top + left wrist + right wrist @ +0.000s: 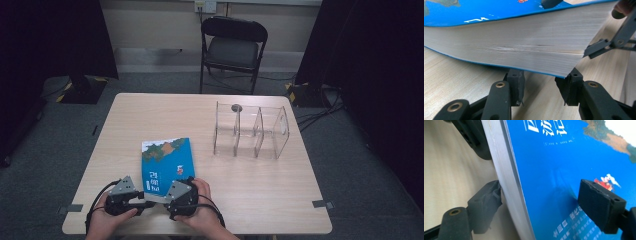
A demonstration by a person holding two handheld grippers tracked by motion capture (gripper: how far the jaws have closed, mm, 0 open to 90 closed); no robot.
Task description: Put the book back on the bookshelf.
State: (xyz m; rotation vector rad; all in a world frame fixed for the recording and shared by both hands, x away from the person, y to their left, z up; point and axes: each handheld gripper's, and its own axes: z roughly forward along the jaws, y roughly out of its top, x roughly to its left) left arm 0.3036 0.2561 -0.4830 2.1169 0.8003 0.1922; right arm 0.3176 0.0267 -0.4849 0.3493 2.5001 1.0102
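Note:
A thick blue-covered book [167, 160] lies on the wooden table [260, 195] near its front edge. Its near end is lifted off the wood, so the white page block [524, 37] shows. My left gripper [150, 203] points right at the book's near left corner. Its tips [541, 87] sit under the lower cover, open by a narrow gap with nothing between them. My right gripper [186, 182] straddles the near edge and is open. One pad [489, 195] rests against the underside by the page edge. The other pad [599, 202] hovers over the blue cover [554, 170].
A clear acrylic organiser [250, 132] with three compartments stands at the right back of the table, a small dark round thing [236, 107] at its far left corner. A black folding chair [233, 47] stands behind the table. Bare wood lies between the book and the organiser.

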